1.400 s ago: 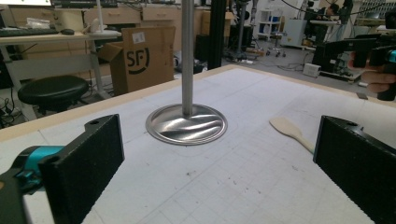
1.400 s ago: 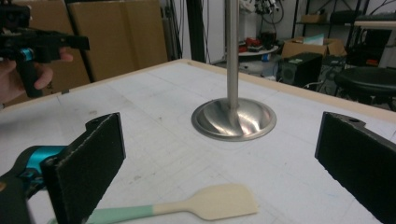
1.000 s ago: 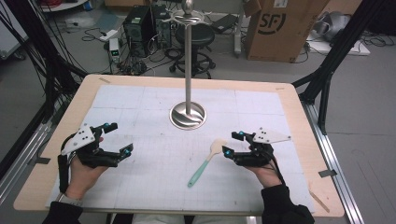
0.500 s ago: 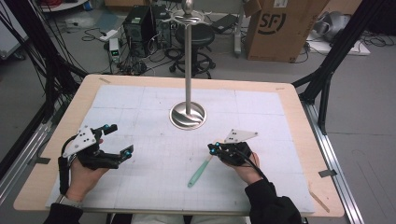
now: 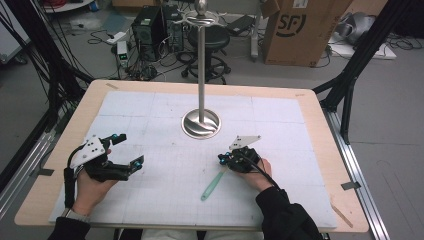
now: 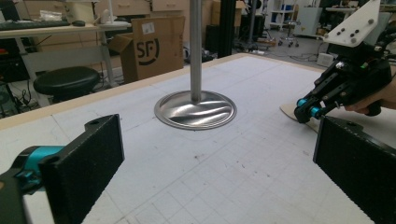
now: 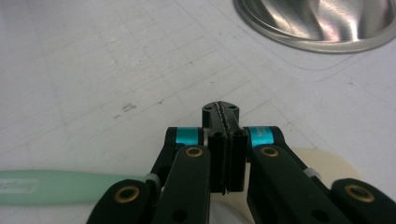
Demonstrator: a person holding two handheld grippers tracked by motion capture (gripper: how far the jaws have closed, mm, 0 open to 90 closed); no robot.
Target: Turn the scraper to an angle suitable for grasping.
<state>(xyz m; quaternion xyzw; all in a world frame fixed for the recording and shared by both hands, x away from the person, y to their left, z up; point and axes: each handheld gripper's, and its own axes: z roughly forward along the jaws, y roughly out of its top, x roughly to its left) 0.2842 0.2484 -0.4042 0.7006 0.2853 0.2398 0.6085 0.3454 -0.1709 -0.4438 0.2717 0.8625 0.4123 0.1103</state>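
spatula (image 5: 216, 183): mint-green handle, cream blade | right gripper (image 7: 223, 140): black, teal bands, brass screws | left gripper (image 5: 116, 159): black, textured pads | stand (image 5: 201, 122): shiny silver | mat (image 5: 150, 120): white, grey grid | counter (image 5: 320, 120): pale wood

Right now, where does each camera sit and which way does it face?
High view: above the person's side, looking forward and down on the table; both hands, left gripper, right gripper show.
Left gripper view: rides the left gripper, looking level across the mat between its open fingers at the metal stand.
Right gripper view: over its shut fingers, down at the green-handled spatula.
All three share the stand's base.
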